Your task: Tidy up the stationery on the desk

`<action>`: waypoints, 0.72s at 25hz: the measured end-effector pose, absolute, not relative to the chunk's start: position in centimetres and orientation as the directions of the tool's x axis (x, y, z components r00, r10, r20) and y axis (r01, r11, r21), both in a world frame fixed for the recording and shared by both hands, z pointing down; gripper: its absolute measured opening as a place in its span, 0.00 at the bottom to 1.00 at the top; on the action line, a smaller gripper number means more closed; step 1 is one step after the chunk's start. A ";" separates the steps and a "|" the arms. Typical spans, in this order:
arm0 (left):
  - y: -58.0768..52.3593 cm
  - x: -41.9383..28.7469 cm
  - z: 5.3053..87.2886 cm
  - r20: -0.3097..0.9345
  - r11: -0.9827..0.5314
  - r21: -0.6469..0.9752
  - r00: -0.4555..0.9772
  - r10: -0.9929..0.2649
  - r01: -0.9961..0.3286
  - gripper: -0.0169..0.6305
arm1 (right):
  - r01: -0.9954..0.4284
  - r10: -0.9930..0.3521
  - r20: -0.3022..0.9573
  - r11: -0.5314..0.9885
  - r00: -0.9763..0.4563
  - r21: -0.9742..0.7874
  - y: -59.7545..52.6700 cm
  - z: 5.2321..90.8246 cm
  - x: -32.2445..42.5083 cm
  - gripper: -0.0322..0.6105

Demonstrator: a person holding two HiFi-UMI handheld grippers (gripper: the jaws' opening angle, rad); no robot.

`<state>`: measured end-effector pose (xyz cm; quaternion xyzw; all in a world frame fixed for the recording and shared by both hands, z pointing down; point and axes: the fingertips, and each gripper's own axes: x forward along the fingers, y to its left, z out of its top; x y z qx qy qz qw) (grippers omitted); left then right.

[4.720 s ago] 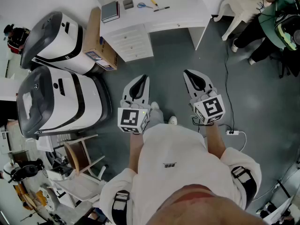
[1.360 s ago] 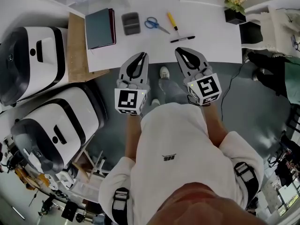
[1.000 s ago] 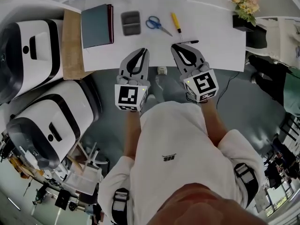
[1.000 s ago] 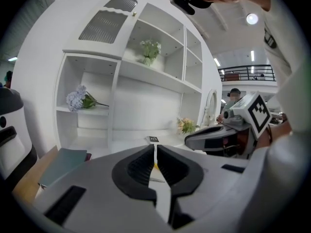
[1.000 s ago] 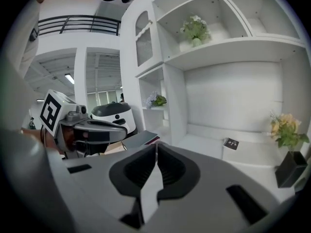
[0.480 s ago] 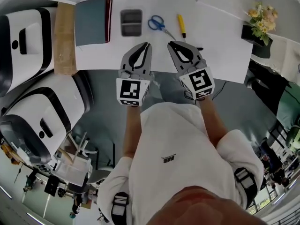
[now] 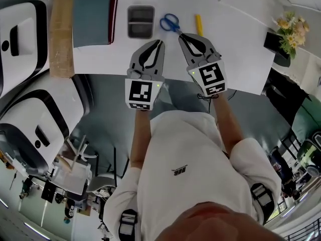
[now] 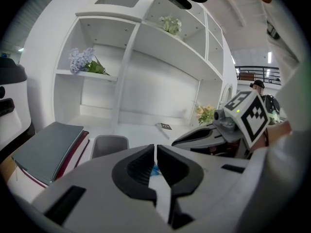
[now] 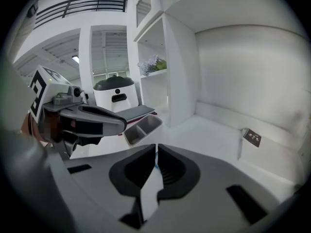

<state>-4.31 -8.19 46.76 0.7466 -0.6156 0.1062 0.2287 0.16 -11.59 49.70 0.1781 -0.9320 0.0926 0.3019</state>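
Both grippers are held side by side over the near part of the white desk.

1. Left gripper: the left gripper view shows its 2 jaws closed together, with only a thin slit between the black pads. Nothing is clamped. A small patch of blue shows through the slit.
2. Right gripper: the right gripper view shows the same condition, jaws together and nothing between them. Its tips lie slightly further over the desk than those of the left gripper.

Stationery on the desk, left to right in the head view:

- A grey-green book with a dark red edge lies flat near the desk's left end, beside a brown cardboard box.
- A grey tray with 2 compartments lies just right of the book, apart from it, and beyond the left gripper.
- Blue-handled scissors lie just beyond the 2 gripper tips, with the blade end hidden under the right gripper.
- A yellow pen lies just right of the scissors, its near end hidden behind the right gripper.

A potted flower arrangement stands at the desk's right end. White shelves rise behind the desk.
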 end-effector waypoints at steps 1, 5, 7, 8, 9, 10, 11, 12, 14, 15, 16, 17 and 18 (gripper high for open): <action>-8.4 -4.4 47.0 0.442 -0.137 0.210 0.219 -0.870 -0.968 0.03 | -0.388 -0.274 0.601 0.919 -0.751 -0.065 -11.9 50.2 -0.1 0.05; -8.9 -4.6 48.0 0.450 -0.134 0.217 0.220 -0.866 -0.967 0.03 | -0.378 -0.257 0.627 0.923 -0.735 -0.066 -12.8 51.8 -0.7 0.05; -9.3 -4.8 48.4 0.453 -0.140 0.215 0.225 -0.863 -0.967 0.03 | -0.372 -0.247 0.639 0.926 -0.729 -0.067 -13.2 52.6 -1.2 0.05; -9.5 -4.9 48.6 0.454 -0.143 0.213 0.228 -0.861 -0.966 0.03 | -0.368 -0.241 0.643 0.928 -0.727 -0.067 -13.4 53.0 -1.5 0.05; -9.7 -5.0 48.8 0.455 -0.145 0.213 0.229 -0.860 -0.966 0.03 | -0.362 -0.235 0.648 0.930 -0.725 -0.067 -13.5 53.3 -1.8 0.05; -9.8 -5.1 48.9 0.457 -0.146 0.213 0.230 -0.859 -0.966 0.03 | -0.355 -0.230 0.652 0.933 -0.723 -0.065 -13.7 53.6 -2.1 0.05; -10.0 -5.1 49.1 0.459 -0.145 0.214 0.231 -0.858 -0.966 0.03 | -0.349 -0.226 0.656 0.935 -0.720 -0.061 -13.8 53.9 -2.3 0.05; -10.1 -5.2 49.3 0.462 -0.145 0.215 0.231 -0.856 -0.966 0.03 | -0.344 -0.223 0.660 0.937 -0.717 -0.058 -14.0 54.2 -2.5 0.05; -10.3 -5.2 49.6 0.468 -0.146 0.214 0.233 -0.853 -0.966 0.03 | -0.341 -0.221 0.668 0.939 -0.711 -0.053 -14.3 54.8 -3.0 0.05; -10.4 -5.3 49.7 0.470 -0.147 0.214 0.234 -0.851 -0.966 0.03 | -0.342 -0.220 0.671 0.938 -0.708 -0.053 -14.5 55.0 -3.1 0.05; -10.5 -5.3 49.7 0.470 -0.147 0.215 0.234 -0.851 -0.965 0.03 | -0.342 -0.218 0.674 0.938 -0.705 -0.054 -14.7 55.3 -3.3 0.05; -10.6 -5.4 49.8 0.471 -0.148 0.214 0.235 -0.850 -0.966 0.03 | -0.342 -0.216 0.678 0.938 -0.703 -0.056 -14.8 55.6 -3.5 0.05; -10.7 -5.4 49.8 0.471 -0.148 0.214 0.234 -0.850 -0.966 0.03 | -0.339 -0.211 0.682 0.939 -0.700 -0.057 -15.0 55.8 -3.7 0.05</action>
